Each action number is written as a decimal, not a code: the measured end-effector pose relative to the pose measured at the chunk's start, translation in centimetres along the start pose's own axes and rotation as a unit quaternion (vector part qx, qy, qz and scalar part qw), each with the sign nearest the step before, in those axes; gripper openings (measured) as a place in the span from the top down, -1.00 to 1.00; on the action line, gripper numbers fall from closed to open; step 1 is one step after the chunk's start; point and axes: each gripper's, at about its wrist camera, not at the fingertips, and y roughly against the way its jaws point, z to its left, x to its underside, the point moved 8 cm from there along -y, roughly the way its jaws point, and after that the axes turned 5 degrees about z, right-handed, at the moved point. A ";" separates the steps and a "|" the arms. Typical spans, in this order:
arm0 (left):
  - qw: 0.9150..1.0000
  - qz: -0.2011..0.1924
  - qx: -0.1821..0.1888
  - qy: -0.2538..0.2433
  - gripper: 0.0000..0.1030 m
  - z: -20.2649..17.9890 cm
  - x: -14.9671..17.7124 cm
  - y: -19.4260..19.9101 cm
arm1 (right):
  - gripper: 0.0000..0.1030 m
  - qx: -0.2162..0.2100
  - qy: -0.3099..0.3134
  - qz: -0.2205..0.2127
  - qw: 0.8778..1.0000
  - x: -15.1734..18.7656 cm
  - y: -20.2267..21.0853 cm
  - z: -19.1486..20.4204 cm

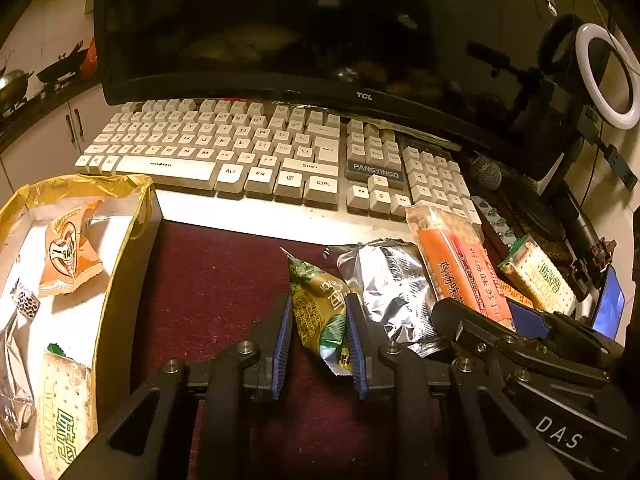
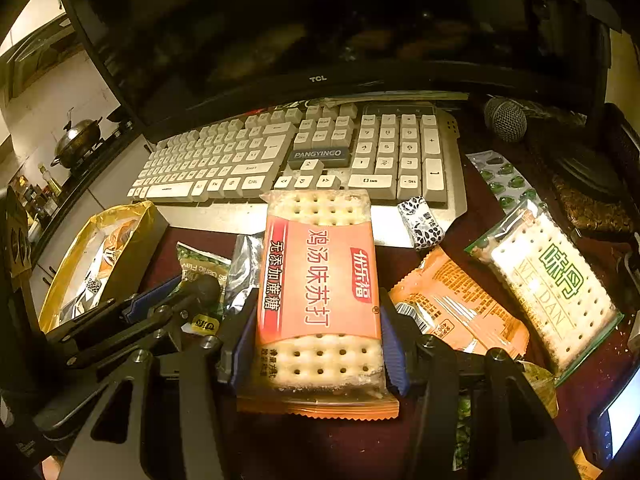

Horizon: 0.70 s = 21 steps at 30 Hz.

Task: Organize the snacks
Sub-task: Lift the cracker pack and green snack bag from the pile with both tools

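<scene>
Left gripper point(image 1: 318, 344): blue pads close on either flank of the green snack packet point(image 1: 320, 312), apparently touching it. Whether it is pinched firm or only bracketed, cannot tell for sure; reads as gripped. The packet's long axis runs away from the tongs, near end between the pads, far end pointing toward the keyboard point(image 1: 240, 148). It lies on the dark red mat point(image 1: 208, 280).

Right gripper point(image 2: 316, 344): closed on the orange cracker pack point(image 2: 320, 292), pads pressed against both long edges. Pack lies lengthwise along the fingers, its far end reaching over the keyboard's front edge.

Key relation: the gold-lined box point(image 1: 120, 264) sits at far left, just beside the left gripper and well apart from the right. Left arm is nearer; its packet likely travels left. The right pack would have to cross over the left tool.

Inside the box: an orange wrapper point(image 1: 68, 256), a pale cracker pack point(image 1: 64, 408), foil at the edge.

Still out: silver foil packet point(image 1: 392, 288), green-lettered cracker pack point(image 2: 548, 284), orange pouch point(image 2: 460, 304), small black-and-white sweet point(image 2: 422, 222).

Hidden: box's near-left corner is cut off; items under the right tongs are obscured.
</scene>
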 end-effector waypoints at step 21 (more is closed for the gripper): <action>0.998 -0.004 -0.053 -0.029 0.48 -0.2 -0.1 0.0 | -0.02 0.012 0.003 -0.004 1.000 -0.2 0.1 -0.1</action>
